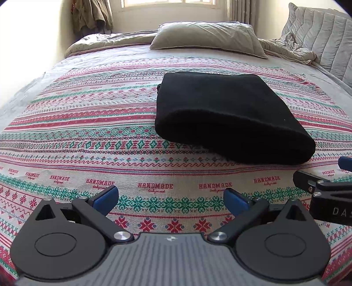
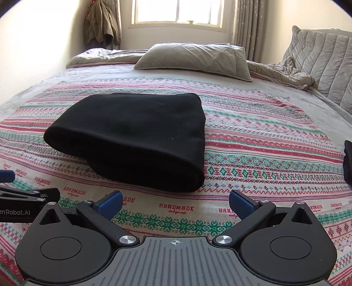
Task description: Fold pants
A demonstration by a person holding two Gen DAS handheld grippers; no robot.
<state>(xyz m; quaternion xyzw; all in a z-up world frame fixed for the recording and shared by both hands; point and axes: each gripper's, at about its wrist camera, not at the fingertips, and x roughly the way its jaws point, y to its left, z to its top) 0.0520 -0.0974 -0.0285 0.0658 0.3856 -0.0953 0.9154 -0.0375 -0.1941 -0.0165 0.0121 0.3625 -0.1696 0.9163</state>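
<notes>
At the far left, a wall met the head of the bed, and an olive jacket (image 2: 102,22) hung beside the window (image 2: 178,12). Nearer, the left gripper (image 1: 170,199) hovered low over the patterned bedspread (image 1: 88,123), its blue-padded fingers (image 1: 107,197) spread wide with nothing between them. Only bare cloth lay under the gap.

In the middle of the bed lay the black pants (image 1: 224,114), folded into a thick, compact rectangle with a rounded fold edge turned toward the grippers. They rested flat on the bedspread, apart from both tools and beyond their fingertips. Past them, a beige pillow (image 1: 206,37) sat at the far end.

To the right, the right gripper (image 2: 176,203) likewise stood with its jaws wide apart and empty, just near of the bundle's near right corner. At the far right, rumpled bedding and a quilted cushion (image 2: 323,61) leaned by the wall. A dark object (image 2: 348,162) at the right edge of the right wrist view was cut off too much to identify.

Judging from the neat stack and both tools released, the folding seemed essentially finished. At most a slight squaring or smoothing of the bundle remained, since one lower layer peeked out at the near edge.
</notes>
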